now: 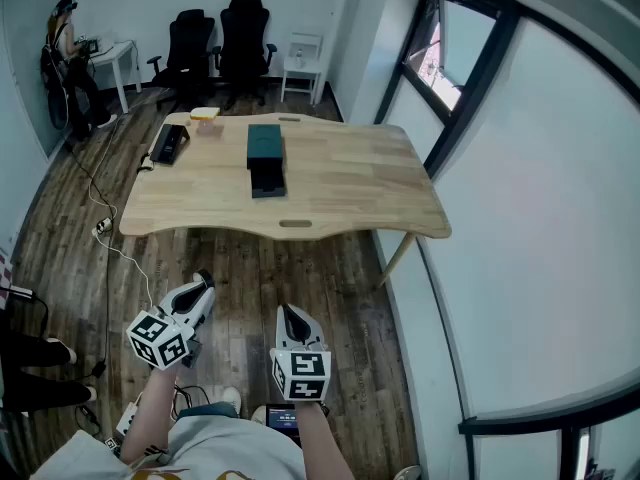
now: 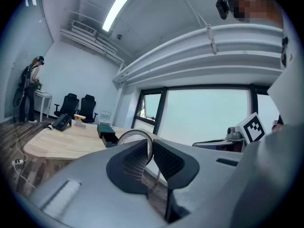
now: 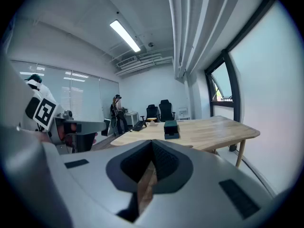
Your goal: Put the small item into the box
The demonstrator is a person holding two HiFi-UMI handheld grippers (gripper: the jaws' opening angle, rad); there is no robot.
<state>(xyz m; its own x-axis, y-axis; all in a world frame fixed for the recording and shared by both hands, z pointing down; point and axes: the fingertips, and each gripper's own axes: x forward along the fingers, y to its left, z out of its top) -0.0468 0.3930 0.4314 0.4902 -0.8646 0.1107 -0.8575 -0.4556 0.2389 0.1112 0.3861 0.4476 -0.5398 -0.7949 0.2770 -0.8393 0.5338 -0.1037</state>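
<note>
A dark green box (image 1: pixel 265 145) lies on the wooden table (image 1: pixel 340 183), with its drawer (image 1: pixel 267 181) pulled out toward me. Both grippers hang low over the floor, well short of the table's near edge. My left gripper (image 1: pixel 203 281) is shut on a thin pale ring (image 2: pixel 136 134), whose arc rises above the pads in the left gripper view. My right gripper (image 1: pixel 291 314) is shut with nothing between its fingers. The box also shows far ahead in the left gripper view (image 2: pixel 105 131) and the right gripper view (image 3: pixel 170 127).
A black desk phone (image 1: pixel 168 144) and a small yellow-and-white object (image 1: pixel 205 114) sit at the table's far left. Two black office chairs (image 1: pixel 220 48) and a white side table (image 1: pixel 301 63) stand behind. A person (image 1: pixel 62 58) stands far left. A cable (image 1: pixel 115 243) trails over the floor.
</note>
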